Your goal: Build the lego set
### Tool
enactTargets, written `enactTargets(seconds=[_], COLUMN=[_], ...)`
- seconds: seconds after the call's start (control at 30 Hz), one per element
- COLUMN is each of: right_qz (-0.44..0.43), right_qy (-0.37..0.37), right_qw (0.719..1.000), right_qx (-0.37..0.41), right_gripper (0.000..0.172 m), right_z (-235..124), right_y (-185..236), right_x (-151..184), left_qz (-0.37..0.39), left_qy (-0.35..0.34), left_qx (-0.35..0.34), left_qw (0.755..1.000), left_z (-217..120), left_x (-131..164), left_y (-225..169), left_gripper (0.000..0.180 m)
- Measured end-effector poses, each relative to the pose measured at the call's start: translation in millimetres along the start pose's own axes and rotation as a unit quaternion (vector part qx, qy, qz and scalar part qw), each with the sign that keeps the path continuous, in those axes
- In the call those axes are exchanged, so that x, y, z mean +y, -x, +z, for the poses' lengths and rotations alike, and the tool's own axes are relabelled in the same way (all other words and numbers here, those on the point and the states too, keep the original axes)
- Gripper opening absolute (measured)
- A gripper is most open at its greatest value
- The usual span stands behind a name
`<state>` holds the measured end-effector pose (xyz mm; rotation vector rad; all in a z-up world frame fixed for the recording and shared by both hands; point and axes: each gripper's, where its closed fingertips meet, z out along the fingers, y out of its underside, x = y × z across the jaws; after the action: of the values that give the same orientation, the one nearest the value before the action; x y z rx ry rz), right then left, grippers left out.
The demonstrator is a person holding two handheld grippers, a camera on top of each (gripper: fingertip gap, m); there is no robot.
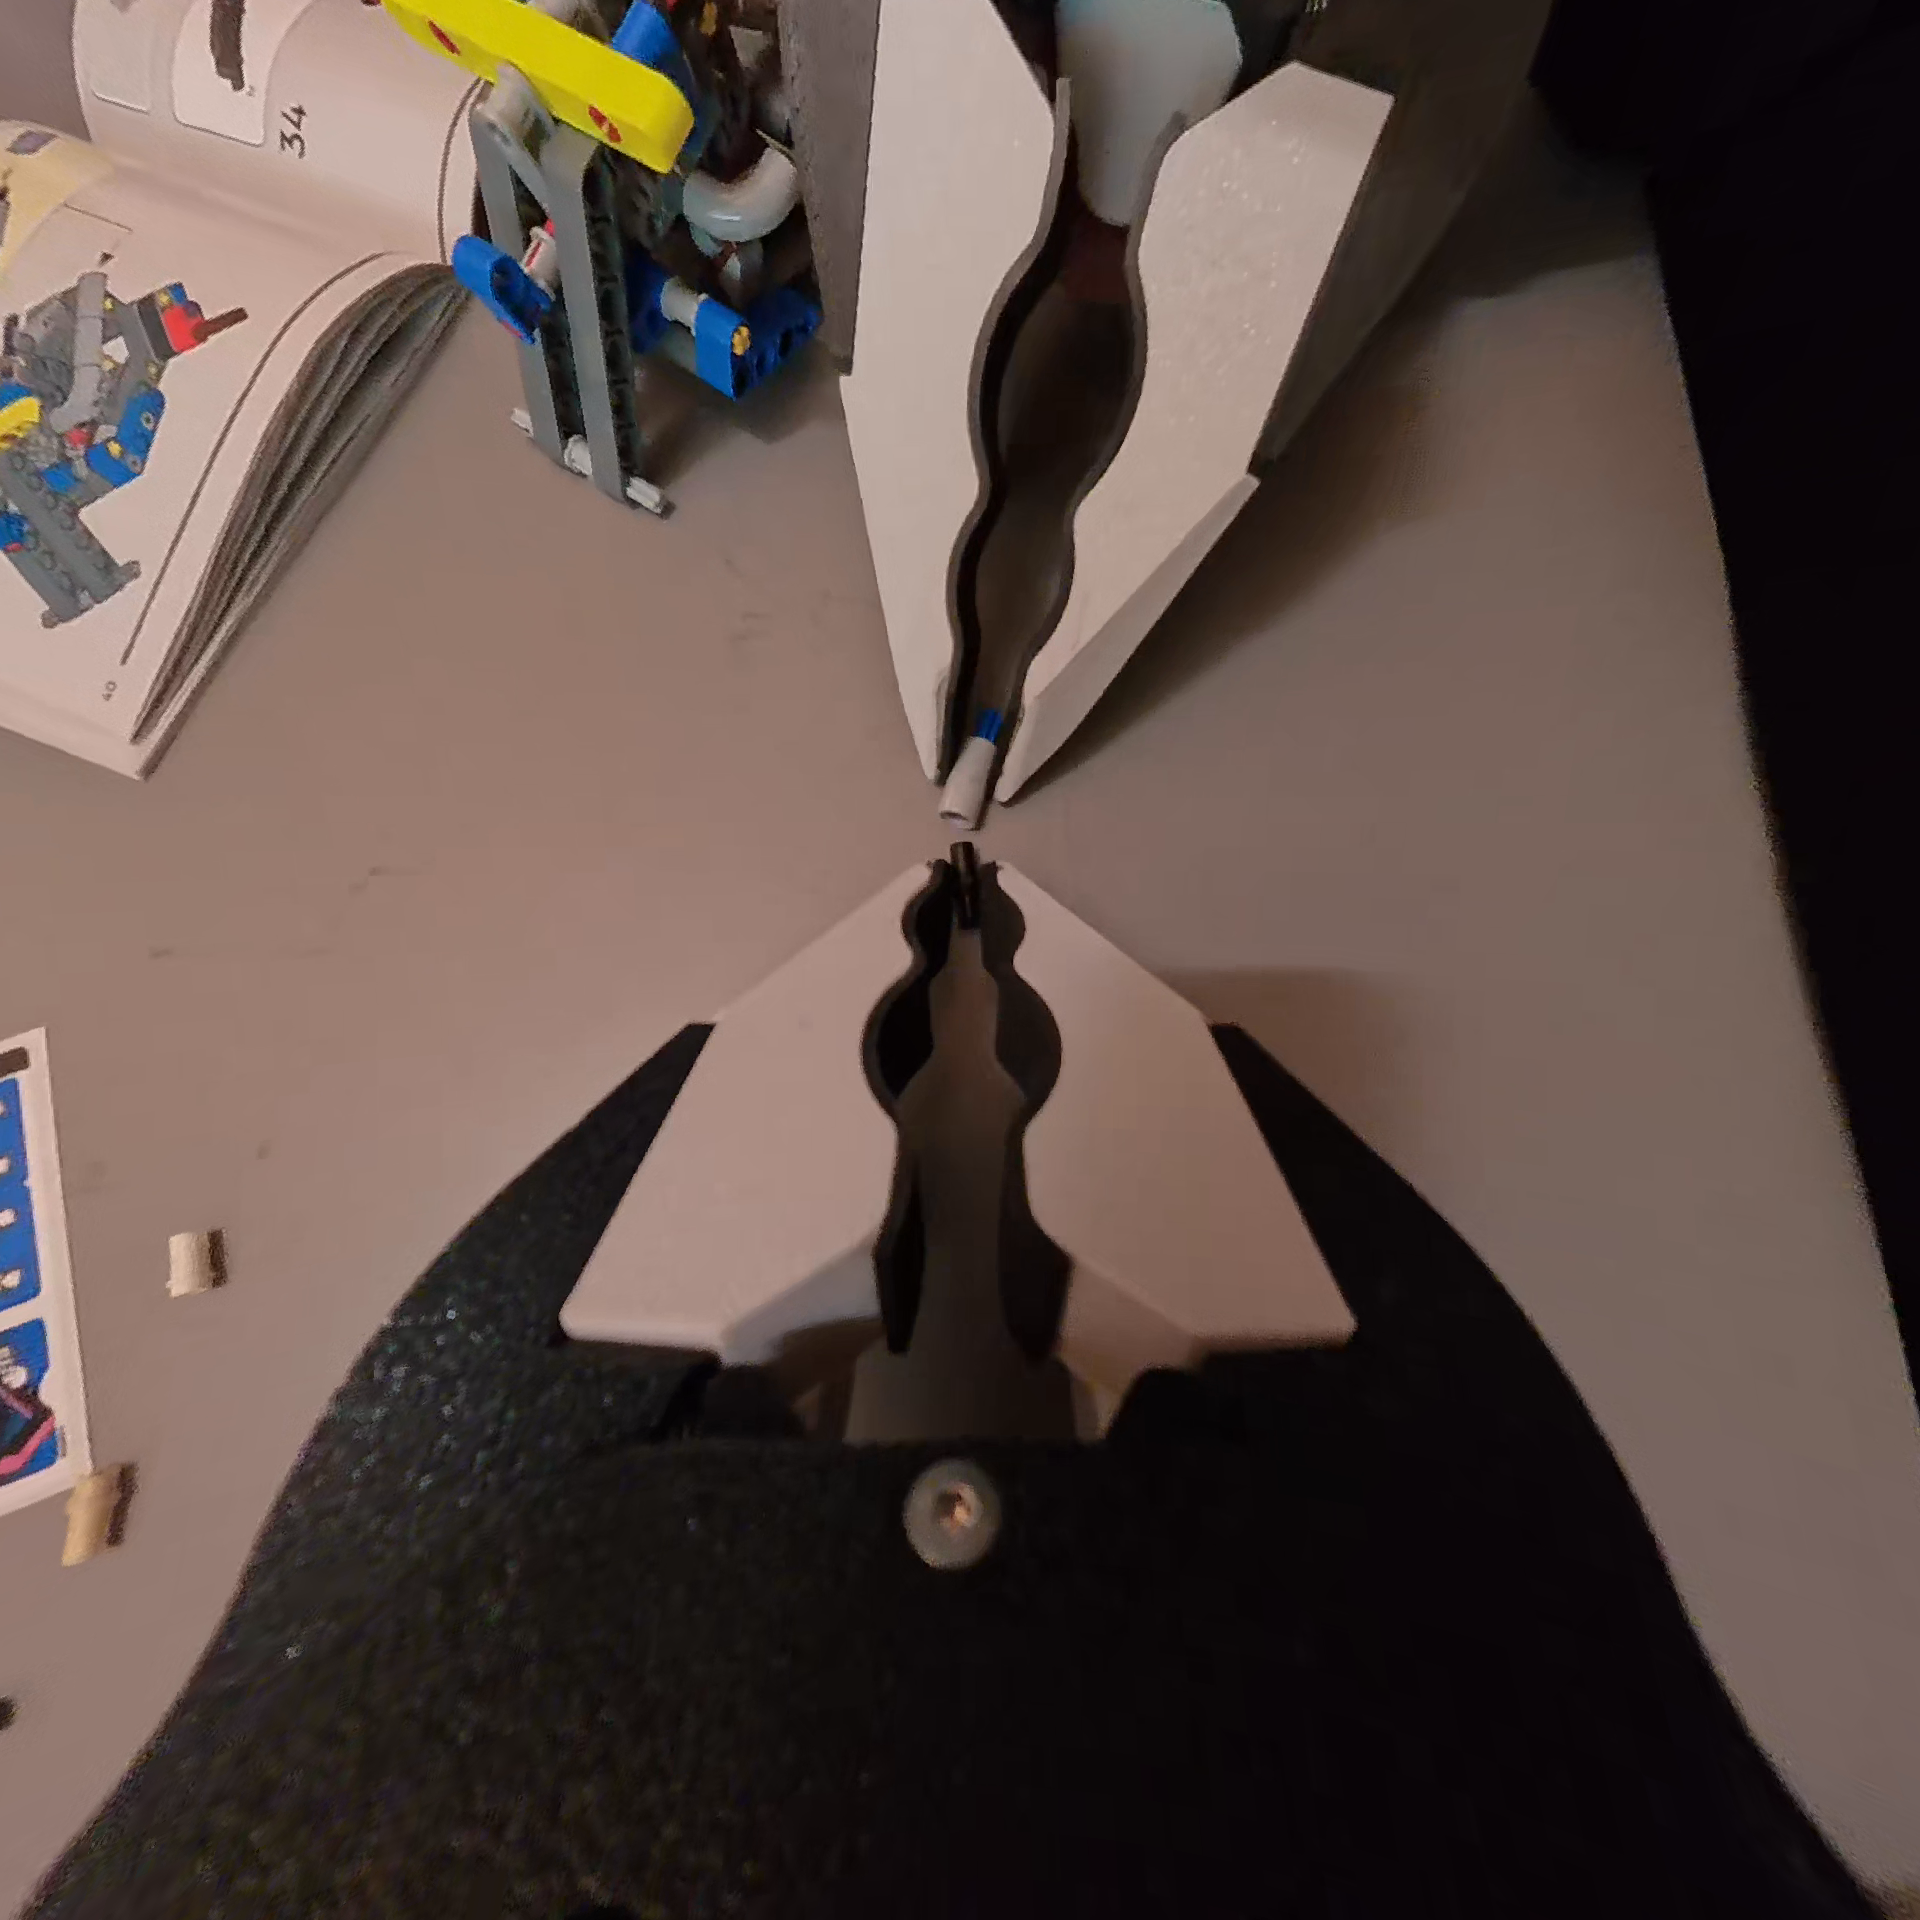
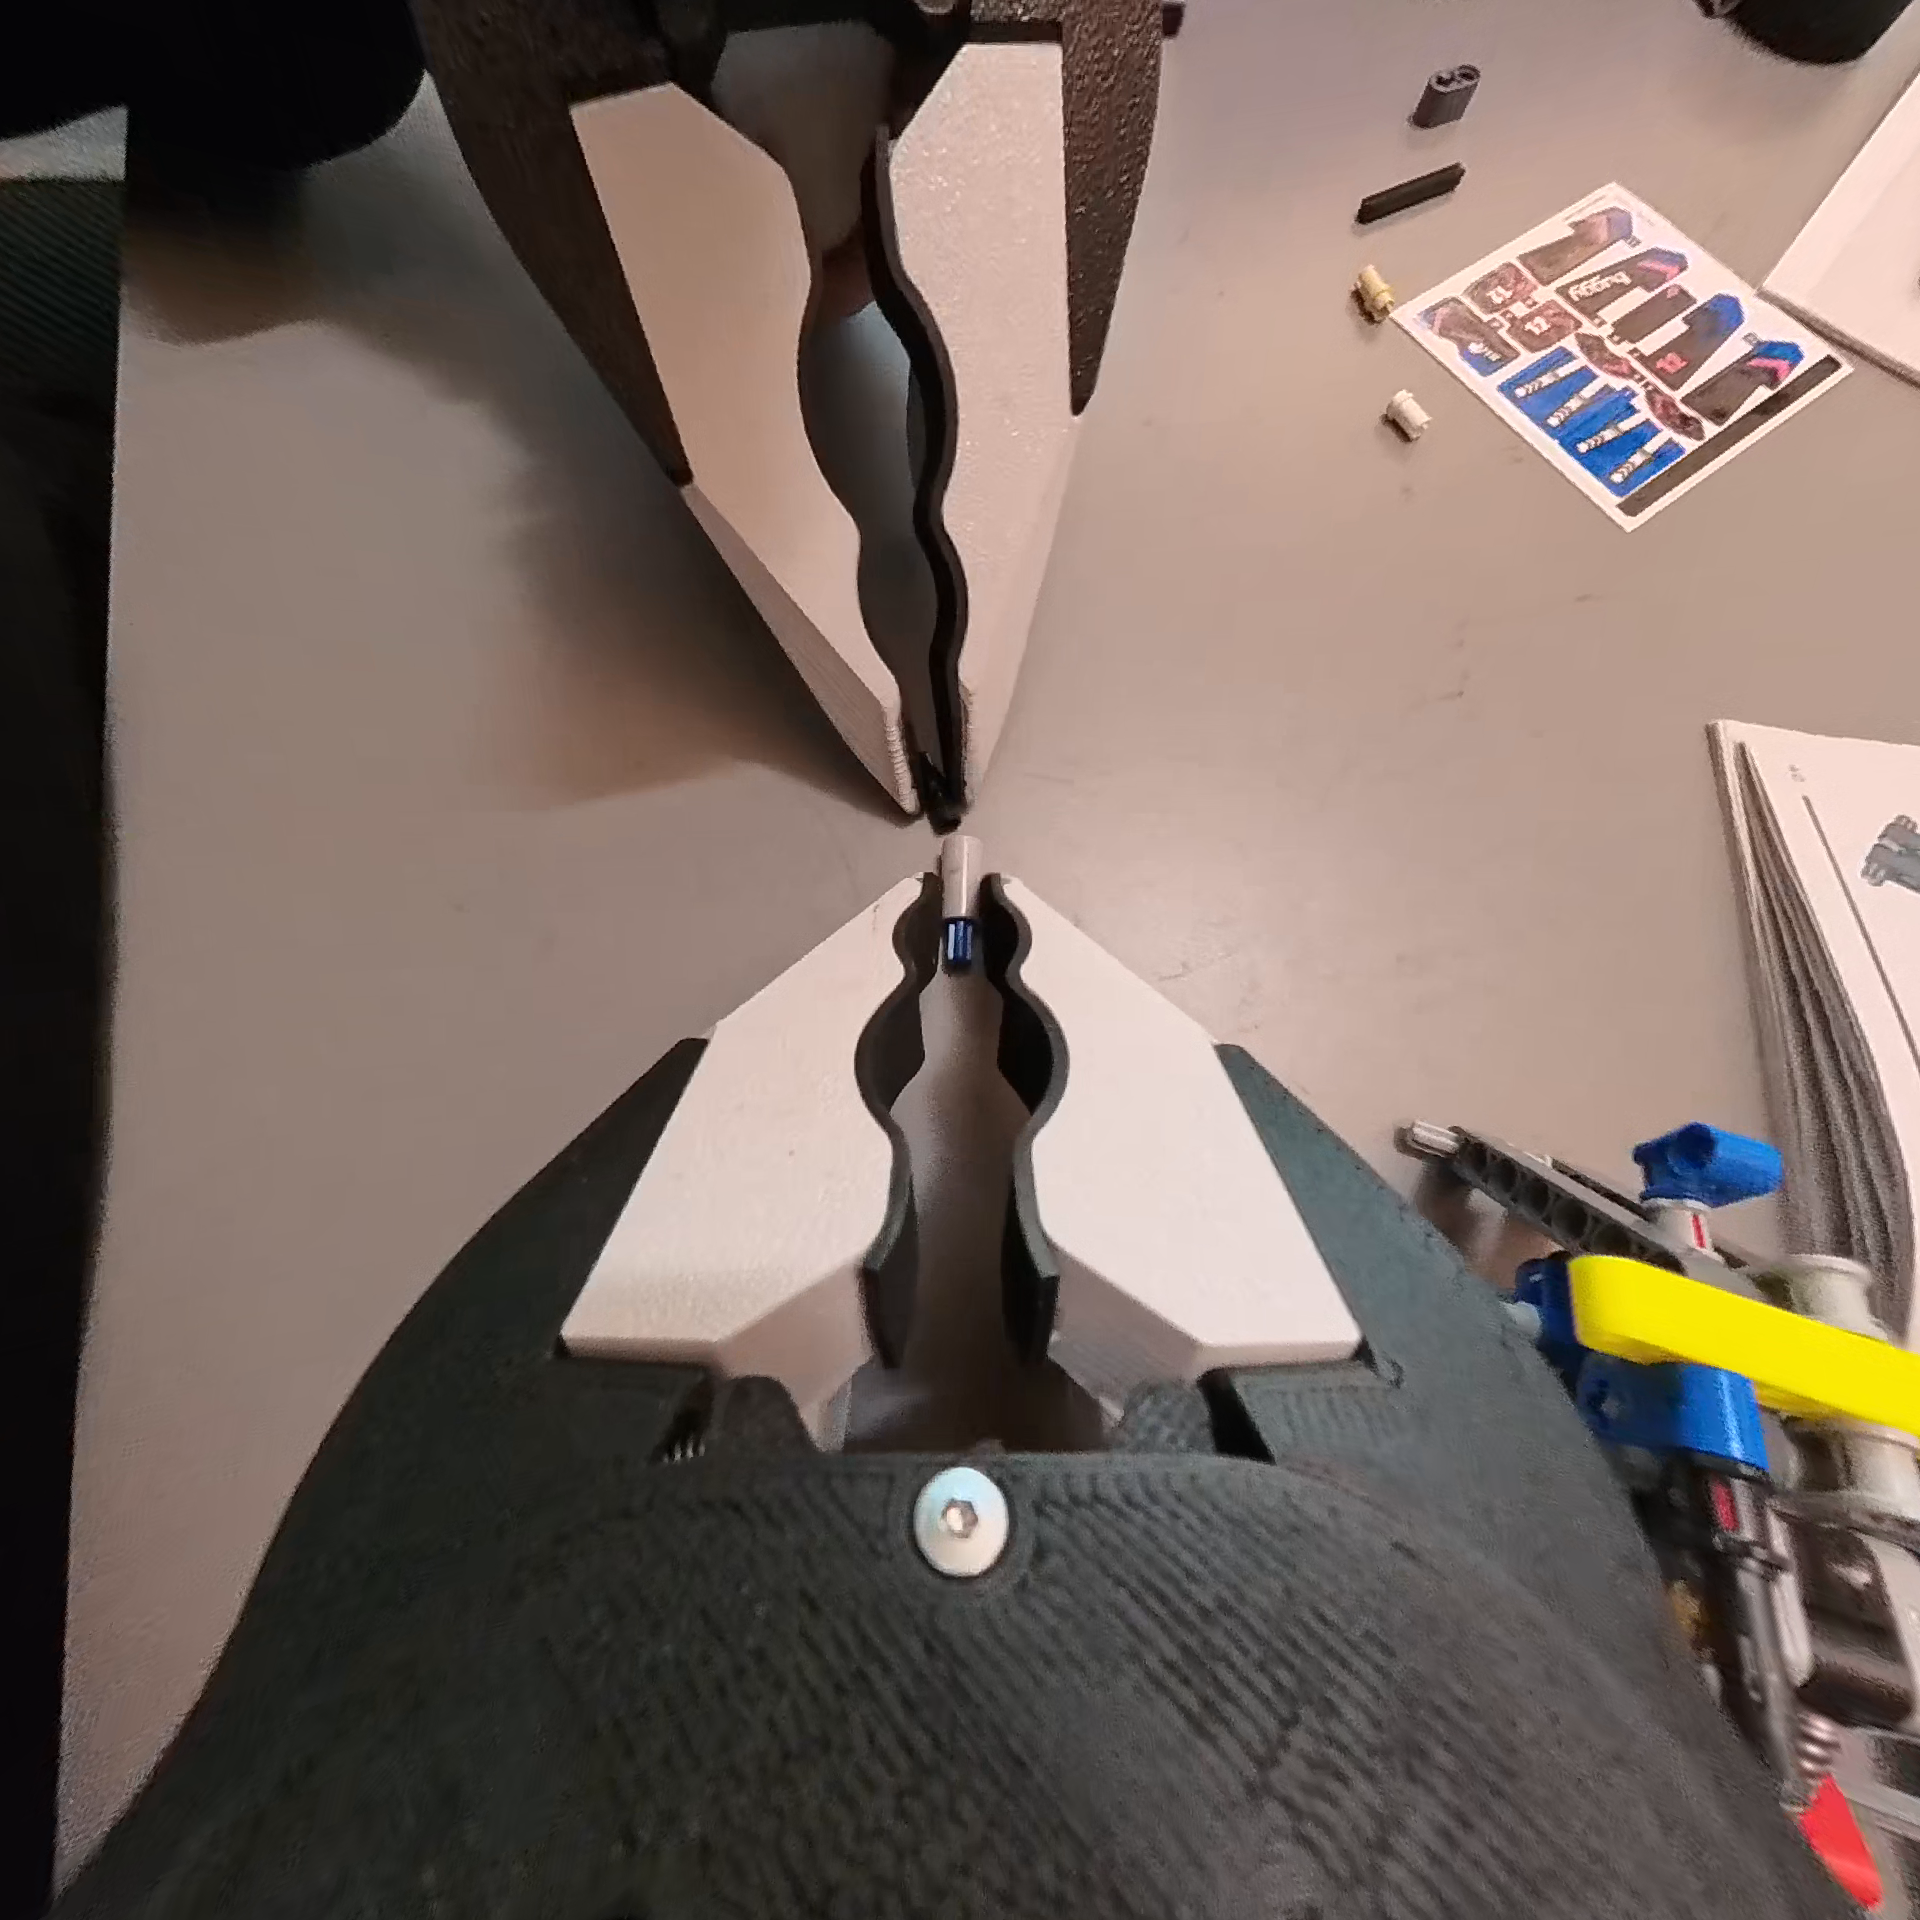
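Observation:
My left gripper (image 1: 963,871) is shut on a small black pin (image 1: 964,881) whose tip pokes out past the fingertips. My right gripper (image 2: 958,883) is shut on a light grey sleeve (image 2: 957,871) with a blue pin (image 2: 957,943) stuck in its rear end. The two grippers face each other tip to tip above the grey table (image 1: 520,831). A narrow gap separates the black pin from the open end of the sleeve. The right gripper also shows in the left wrist view (image 1: 971,795), and the left gripper in the right wrist view (image 2: 940,805).
A blue, grey and yellow brick model (image 1: 623,229) stands beside an open instruction booklet (image 1: 187,416). A sticker sheet (image 2: 1621,353), several small beige pieces (image 2: 1408,408) and black pieces (image 2: 1408,192) lie on the table. My two grippers' fingertips are within a few centimetres of each other.

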<state>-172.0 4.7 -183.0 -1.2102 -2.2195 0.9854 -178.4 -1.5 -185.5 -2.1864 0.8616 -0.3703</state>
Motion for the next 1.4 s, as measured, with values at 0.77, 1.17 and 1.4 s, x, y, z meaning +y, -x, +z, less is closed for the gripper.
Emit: enactTargets(seconds=[0.77, 1.17, 1.4], right_qz=[-0.196, -0.224, -0.211], right_qy=[0.097, 0.103, 0.095], right_qw=[0.976, 0.969, 0.973], right_qx=[-0.003, 0.020, 0.016], right_gripper=[0.006, 0.006, 0.006], right_z=[4.8, 7.1, 6.8], right_y=[2.0, 1.4, 2.3], right_x=[-4.9, -7.1, -7.1], left_qz=[0.024, 0.029, -0.015], left_qy=[0.000, -0.014, -0.015], left_qx=[0.014, -0.006, -0.004], left_qw=[1.000, 0.999, 1.000], left_z=[-0.2, -2.4, -12.8], left_x=[-1.0, -2.5, 5.8], left_y=[-0.2, -3.1, -2.6], left_gripper=[0.001, 0.019, 0.015])
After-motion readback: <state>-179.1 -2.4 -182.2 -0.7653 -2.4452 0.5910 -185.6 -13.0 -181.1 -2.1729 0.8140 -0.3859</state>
